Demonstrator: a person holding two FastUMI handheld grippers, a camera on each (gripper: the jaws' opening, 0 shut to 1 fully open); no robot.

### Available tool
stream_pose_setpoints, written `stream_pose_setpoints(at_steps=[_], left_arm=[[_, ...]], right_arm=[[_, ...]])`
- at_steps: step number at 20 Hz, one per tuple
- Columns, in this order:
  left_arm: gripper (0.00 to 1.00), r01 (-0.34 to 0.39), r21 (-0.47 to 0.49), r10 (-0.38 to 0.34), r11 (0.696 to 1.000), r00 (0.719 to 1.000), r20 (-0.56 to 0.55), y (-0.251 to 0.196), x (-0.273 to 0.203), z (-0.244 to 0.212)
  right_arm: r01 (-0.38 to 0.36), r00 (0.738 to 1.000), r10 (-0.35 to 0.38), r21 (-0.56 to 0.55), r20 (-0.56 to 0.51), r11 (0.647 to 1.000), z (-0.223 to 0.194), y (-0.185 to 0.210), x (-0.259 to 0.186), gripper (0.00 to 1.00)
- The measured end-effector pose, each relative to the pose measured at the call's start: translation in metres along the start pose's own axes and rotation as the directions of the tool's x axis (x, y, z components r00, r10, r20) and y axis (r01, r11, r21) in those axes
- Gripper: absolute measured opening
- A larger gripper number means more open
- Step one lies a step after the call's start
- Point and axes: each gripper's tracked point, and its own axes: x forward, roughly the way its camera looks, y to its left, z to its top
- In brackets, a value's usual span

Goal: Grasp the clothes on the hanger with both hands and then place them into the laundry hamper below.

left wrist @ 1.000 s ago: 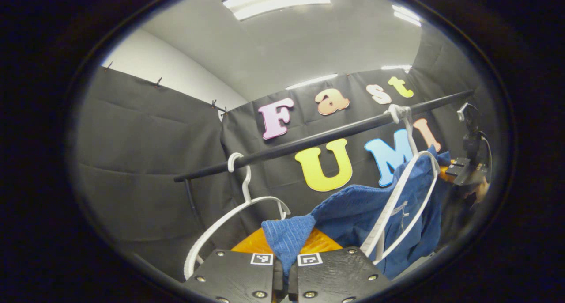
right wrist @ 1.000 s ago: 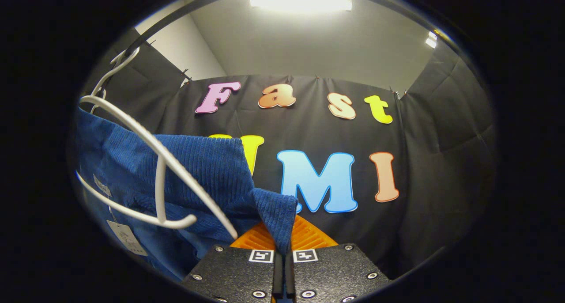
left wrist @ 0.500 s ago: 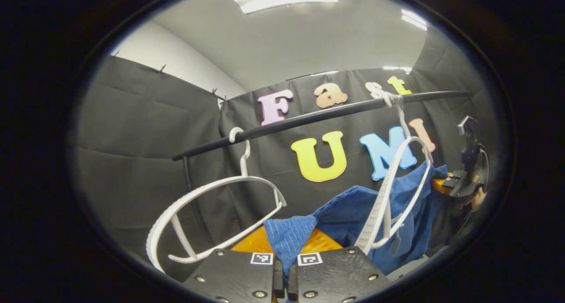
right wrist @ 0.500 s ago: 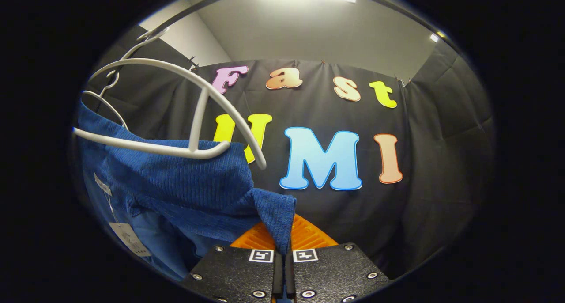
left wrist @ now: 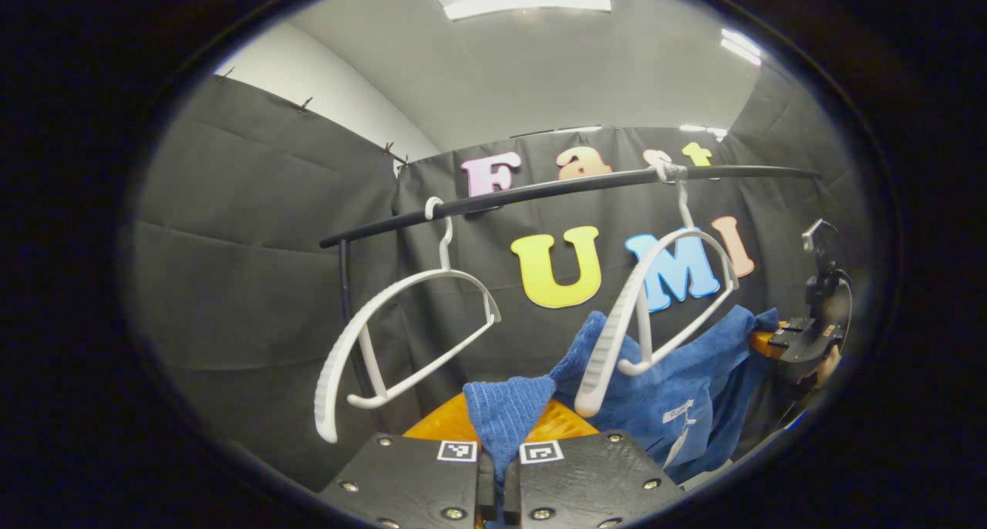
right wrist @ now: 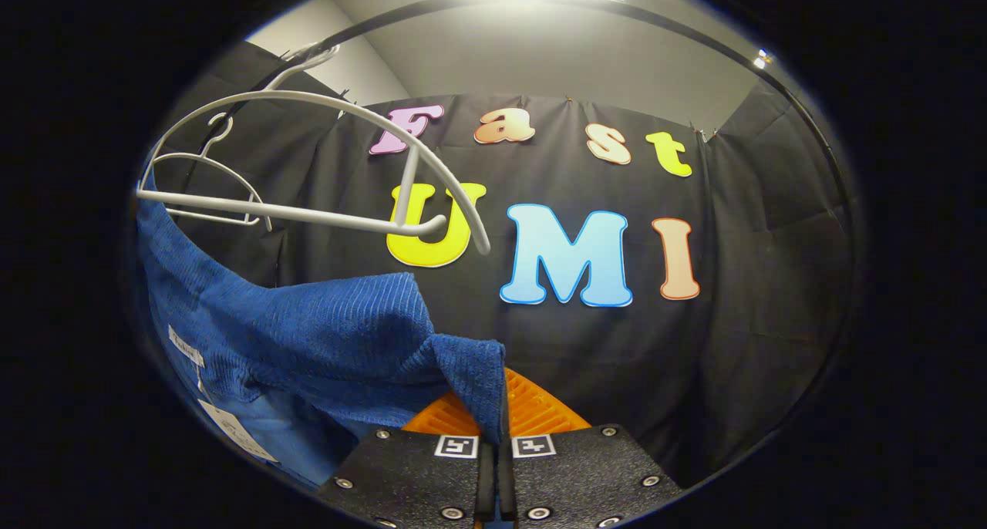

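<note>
Both my left gripper and right gripper clamped on the blue ribbed knit garment, now off the white plastic hanger; hamper drop left.

The garment runs out of sight at the lower right of the left gripper view, its lower part cut off. Its tag is too small to read. In the right gripper view the garment is cut off at the lower left edge.
</note>
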Motion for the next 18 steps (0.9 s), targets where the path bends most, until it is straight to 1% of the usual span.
stream_pose_setpoints(at_steps=[1,3,4,6,7,9,10,11,12,15,16,18], left_arm=[[0.05,0.011,0.008,-0.011,1.000,1.000,0.002,-0.002,-0.010,-0.002],[0.05,0.032,0.014,-0.032,0.999,0.999,0.006,-0.008,-0.027,-0.001],[0.00,0.044,0.016,-0.044,0.999,0.999,0.013,-0.011,-0.036,0.001],[0.00,0.066,0.001,-0.066,0.998,0.997,0.026,-0.017,-0.056,0.006],[0.05,0.080,-0.014,-0.079,0.997,0.996,0.033,-0.020,-0.065,0.009],[0.05,0.103,-0.034,-0.102,0.994,0.994,0.051,-0.025,-0.085,0.017],[0.00,0.114,-0.047,-0.111,0.992,0.992,0.065,-0.026,-0.095,0.022],[0.00,0.131,-0.063,-0.126,0.989,0.989,0.073,-0.028,-0.104,0.025],[0.05,0.146,-0.079,-0.140,0.986,0.987,0.082,-0.031,-0.113,0.029],[0.05,0.187,-0.107,-0.177,0.977,0.979,0.097,-0.039,-0.134,0.037],[0.00,0.198,-0.112,-0.187,0.974,0.977,0.104,-0.042,-0.140,0.038],[0.00,0.224,-0.133,-0.209,0.966,0.971,0.112,-0.051,-0.148,0.041]], right_arm=[[0.001,1.000,-0.001,0.008,0.000,1.000,0.001,0.002,-0.011,0.02],[0.006,1.000,-0.006,0.029,0.009,1.000,0.010,0.004,-0.036,0.01],[0.006,1.000,-0.007,0.036,0.015,0.999,0.016,0.006,-0.051,0.01],[-0.001,0.999,0.000,0.038,0.039,0.999,0.029,0.013,-0.077,0.02],[-0.003,0.999,0.001,0.041,0.048,0.999,0.035,0.015,-0.093,0.01],[-0.010,0.998,0.007,0.054,0.062,0.998,0.048,0.018,-0.121,0.02],[-0.015,0.997,0.010,0.064,0.074,0.998,0.055,0.021,-0.134,0.02],[-0.017,0.996,0.011,0.076,0.083,0.997,0.061,0.025,-0.146,0.02],[-0.024,0.996,0.016,0.089,0.091,0.996,0.064,0.031,-0.162,0.02],[-0.049,0.995,0.038,0.114,0.097,0.992,0.068,0.050,-0.192,0.00],[-0.057,0.994,0.046,0.121,0.097,0.991,0.070,0.056,-0.202,0.02],[-0.077,0.993,0.064,0.126,0.099,0.989,0.073,0.068,-0.218,0.00]])
